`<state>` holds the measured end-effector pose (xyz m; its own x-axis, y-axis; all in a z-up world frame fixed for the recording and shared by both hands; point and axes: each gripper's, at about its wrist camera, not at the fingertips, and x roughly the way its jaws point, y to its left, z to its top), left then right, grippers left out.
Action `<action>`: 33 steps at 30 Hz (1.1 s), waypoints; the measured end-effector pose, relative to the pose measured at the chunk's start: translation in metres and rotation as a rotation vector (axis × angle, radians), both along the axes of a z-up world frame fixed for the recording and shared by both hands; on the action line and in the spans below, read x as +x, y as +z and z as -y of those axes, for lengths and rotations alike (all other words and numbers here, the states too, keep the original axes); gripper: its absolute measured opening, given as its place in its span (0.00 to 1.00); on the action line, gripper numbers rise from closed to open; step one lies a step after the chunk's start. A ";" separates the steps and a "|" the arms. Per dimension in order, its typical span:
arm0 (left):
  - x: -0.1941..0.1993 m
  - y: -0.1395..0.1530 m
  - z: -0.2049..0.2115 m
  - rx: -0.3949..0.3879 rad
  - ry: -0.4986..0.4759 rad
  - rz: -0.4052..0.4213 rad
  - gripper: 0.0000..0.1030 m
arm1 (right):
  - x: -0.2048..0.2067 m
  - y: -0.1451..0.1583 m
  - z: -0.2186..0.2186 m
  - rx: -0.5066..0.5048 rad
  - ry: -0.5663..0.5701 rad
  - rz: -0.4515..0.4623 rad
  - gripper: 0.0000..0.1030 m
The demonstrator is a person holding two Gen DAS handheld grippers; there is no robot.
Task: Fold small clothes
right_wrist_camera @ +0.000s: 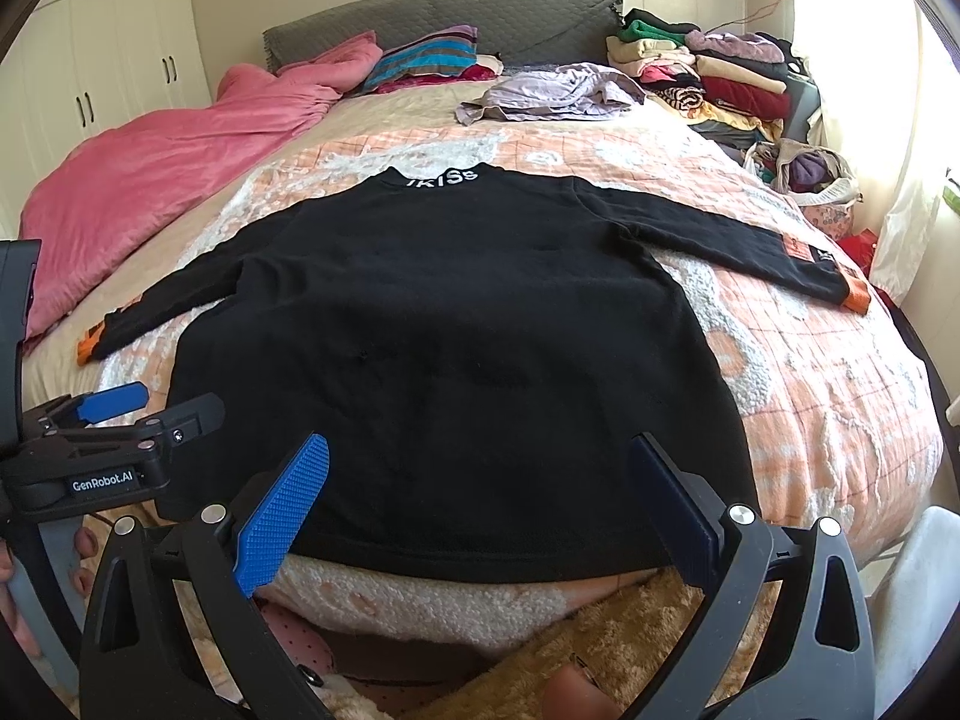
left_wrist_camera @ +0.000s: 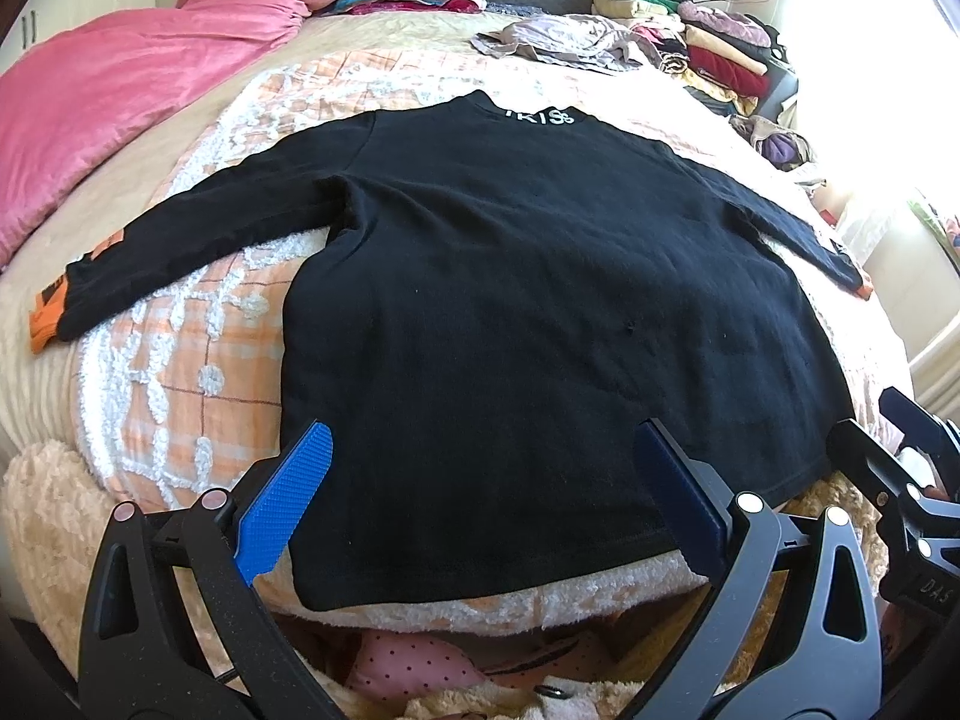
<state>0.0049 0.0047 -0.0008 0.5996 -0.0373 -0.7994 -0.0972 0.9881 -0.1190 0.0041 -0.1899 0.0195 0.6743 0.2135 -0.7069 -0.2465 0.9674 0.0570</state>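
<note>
A small black long-sleeved top (left_wrist_camera: 510,300) lies flat on the bed, back up, sleeves spread, orange cuffs, white lettering at the collar. It also shows in the right wrist view (right_wrist_camera: 450,348). My left gripper (left_wrist_camera: 486,456) is open and empty, hovering over the hem near its left corner. My right gripper (right_wrist_camera: 480,462) is open and empty over the hem further right. The right gripper's body shows at the left wrist view's right edge (left_wrist_camera: 900,480); the left gripper shows at the right wrist view's left edge (right_wrist_camera: 114,414).
A peach and white quilt (left_wrist_camera: 198,348) covers the bed. A pink duvet (left_wrist_camera: 120,90) lies at the left. A lilac garment (right_wrist_camera: 558,93) and stacks of folded clothes (right_wrist_camera: 720,72) sit at the far right. A bag of clothes (right_wrist_camera: 804,174) is beside the bed.
</note>
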 end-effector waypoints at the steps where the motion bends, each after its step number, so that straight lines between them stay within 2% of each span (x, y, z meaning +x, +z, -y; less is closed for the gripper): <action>1: 0.001 0.000 -0.001 -0.002 0.001 -0.002 0.92 | 0.003 0.001 -0.002 0.002 0.001 -0.001 0.96; 19: 0.050 0.012 -0.029 -0.037 0.023 -0.009 0.92 | 0.065 0.025 -0.016 0.023 0.023 0.015 0.96; 23: 0.066 0.015 -0.036 -0.021 0.038 -0.004 0.92 | 0.083 0.031 -0.019 0.014 0.028 0.027 0.96; 33: 0.110 0.025 -0.052 -0.026 0.085 0.006 0.92 | 0.132 0.042 -0.009 0.034 -0.024 0.045 0.96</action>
